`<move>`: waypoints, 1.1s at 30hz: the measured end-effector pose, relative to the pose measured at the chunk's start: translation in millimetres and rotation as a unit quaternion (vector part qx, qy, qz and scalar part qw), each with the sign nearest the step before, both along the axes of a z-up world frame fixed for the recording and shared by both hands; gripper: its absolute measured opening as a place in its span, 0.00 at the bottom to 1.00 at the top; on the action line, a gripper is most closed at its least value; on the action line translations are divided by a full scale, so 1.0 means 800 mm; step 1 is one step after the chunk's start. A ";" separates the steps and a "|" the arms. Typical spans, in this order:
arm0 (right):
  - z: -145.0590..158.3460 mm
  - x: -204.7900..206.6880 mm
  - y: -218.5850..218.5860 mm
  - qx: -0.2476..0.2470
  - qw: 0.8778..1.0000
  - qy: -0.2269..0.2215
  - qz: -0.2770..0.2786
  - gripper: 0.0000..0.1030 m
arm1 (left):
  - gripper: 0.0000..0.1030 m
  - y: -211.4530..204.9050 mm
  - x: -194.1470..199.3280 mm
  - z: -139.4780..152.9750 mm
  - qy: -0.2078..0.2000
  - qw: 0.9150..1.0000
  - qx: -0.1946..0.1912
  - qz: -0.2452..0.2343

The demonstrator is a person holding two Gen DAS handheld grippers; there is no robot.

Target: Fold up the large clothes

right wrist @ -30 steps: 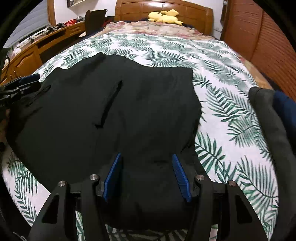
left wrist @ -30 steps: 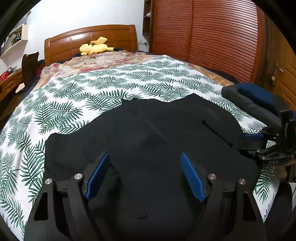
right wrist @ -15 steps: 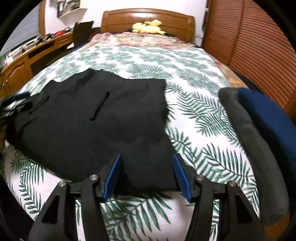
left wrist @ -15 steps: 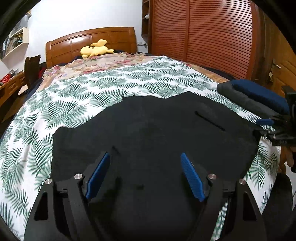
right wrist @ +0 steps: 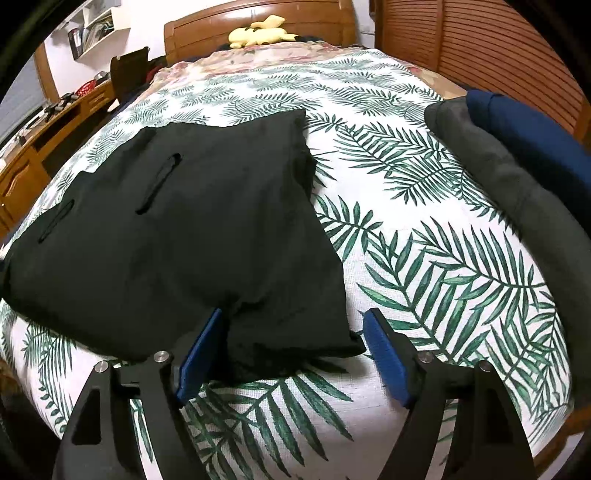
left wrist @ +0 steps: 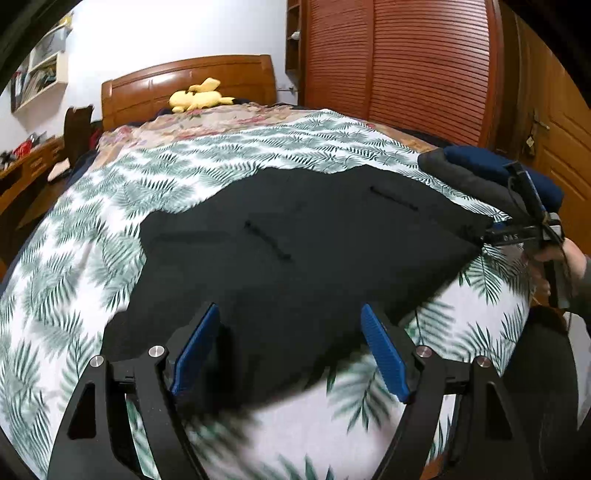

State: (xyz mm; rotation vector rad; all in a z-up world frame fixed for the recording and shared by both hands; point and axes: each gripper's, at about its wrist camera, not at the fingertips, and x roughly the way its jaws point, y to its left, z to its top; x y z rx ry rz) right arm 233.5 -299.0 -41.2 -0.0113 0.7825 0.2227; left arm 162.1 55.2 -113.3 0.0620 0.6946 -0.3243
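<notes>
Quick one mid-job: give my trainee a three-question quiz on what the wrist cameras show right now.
1. True or false: the black garment lies on the leaf-print bedspread.
2. What sits between the right gripper pads? A) a corner of the black garment B) the yellow plush toy C) nothing
3. Fill in: the folded grey and blue clothes lie near the bed's ____ edge in the right wrist view.

Key:
1. True.
2. A; the jaws have just been opening and the pads no longer press on the cloth.
3. Right.
</notes>
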 end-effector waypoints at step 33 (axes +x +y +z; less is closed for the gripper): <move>0.097 -0.024 0.045 0.058 0.994 -0.077 0.048 0.11 | 0.34 0.106 -0.030 0.003 -0.007 0.996 -0.073 0.051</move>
